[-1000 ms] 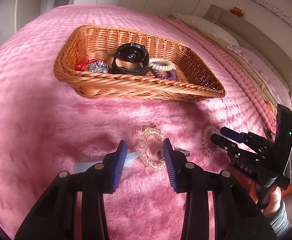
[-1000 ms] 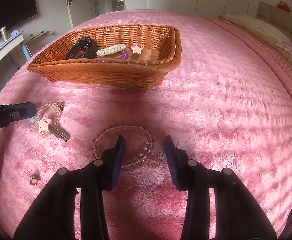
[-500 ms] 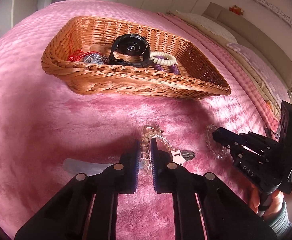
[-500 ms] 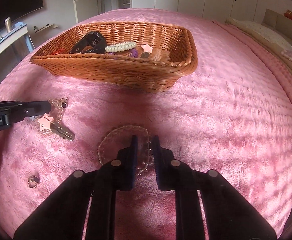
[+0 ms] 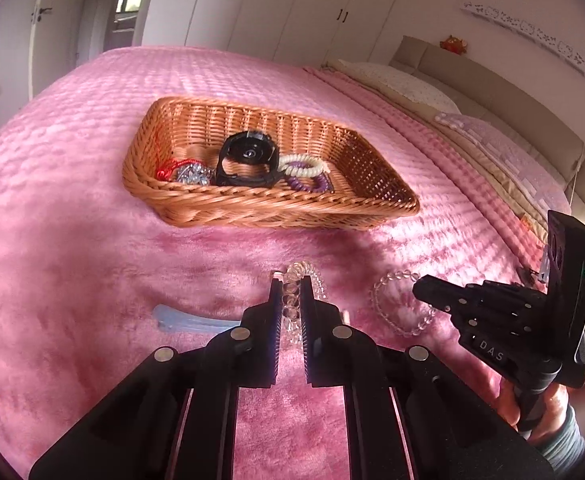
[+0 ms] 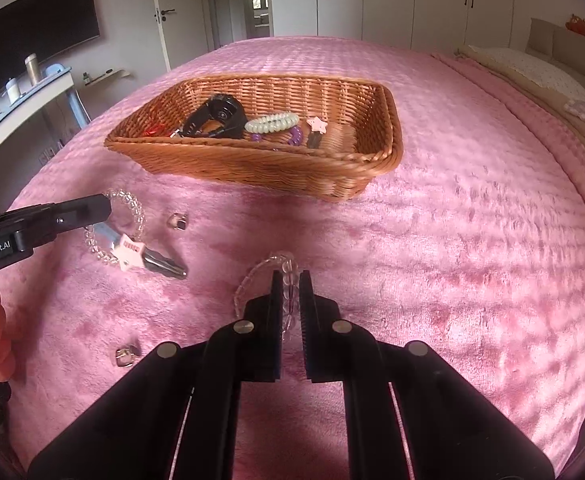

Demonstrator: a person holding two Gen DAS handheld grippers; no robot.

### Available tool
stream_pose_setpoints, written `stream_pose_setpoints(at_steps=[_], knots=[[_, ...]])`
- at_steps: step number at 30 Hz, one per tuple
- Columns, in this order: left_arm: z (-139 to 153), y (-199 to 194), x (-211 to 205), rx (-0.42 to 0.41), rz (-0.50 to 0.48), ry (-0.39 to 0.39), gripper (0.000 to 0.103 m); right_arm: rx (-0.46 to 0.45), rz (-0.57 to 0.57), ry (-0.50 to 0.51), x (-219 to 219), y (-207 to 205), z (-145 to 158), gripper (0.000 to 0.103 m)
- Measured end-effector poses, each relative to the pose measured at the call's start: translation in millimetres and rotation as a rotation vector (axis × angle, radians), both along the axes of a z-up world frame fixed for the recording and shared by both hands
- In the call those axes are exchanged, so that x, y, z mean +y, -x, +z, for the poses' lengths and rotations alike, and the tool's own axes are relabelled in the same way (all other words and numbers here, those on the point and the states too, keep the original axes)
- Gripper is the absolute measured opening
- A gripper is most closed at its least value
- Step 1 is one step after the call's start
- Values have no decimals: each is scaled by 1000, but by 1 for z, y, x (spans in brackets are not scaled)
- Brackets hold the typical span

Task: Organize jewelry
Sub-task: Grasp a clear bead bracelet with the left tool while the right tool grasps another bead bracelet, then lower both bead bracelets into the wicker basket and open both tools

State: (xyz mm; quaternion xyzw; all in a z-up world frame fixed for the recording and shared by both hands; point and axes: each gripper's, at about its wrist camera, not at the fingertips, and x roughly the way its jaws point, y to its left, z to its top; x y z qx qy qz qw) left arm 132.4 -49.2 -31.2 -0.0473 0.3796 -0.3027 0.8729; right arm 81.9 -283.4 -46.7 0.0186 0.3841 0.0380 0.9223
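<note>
Both your claws have closed and lifted: left gripper [image 5: 291, 300] pinches the bead bracelet [image 5: 306, 280], right gripper [image 6: 290, 294] its clear bracelet [image 6: 266, 276]. Basket [image 5: 252, 210] lies straight ahead, nearer your left.

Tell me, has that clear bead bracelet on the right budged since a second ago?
Yes. The clear bead bracelet, pinched by the right hand-held gripper, now lifts off the pink blanket, toward the wicker basket.
</note>
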Motion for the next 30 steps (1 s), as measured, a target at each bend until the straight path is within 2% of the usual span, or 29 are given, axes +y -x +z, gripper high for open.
stream_pose_setpoints(at_steps=[9, 16, 20, 24, 30], knots=[[40, 27, 9, -91, 1, 39, 7, -61, 23, -50, 7, 21, 38, 6], [70, 28, 11, -167, 7, 48, 7, -150, 29, -86, 2, 20, 86, 6], [87, 10, 9, -205, 21, 44, 7, -201, 22, -82, -2, -3, 113, 6], [96, -18, 3, -240, 53, 27, 7, -225, 13, -68, -5, -39, 128, 6], [85, -76, 1, -163, 111, 85, 7, -190, 12, -59, -2, -99, 121, 6]])
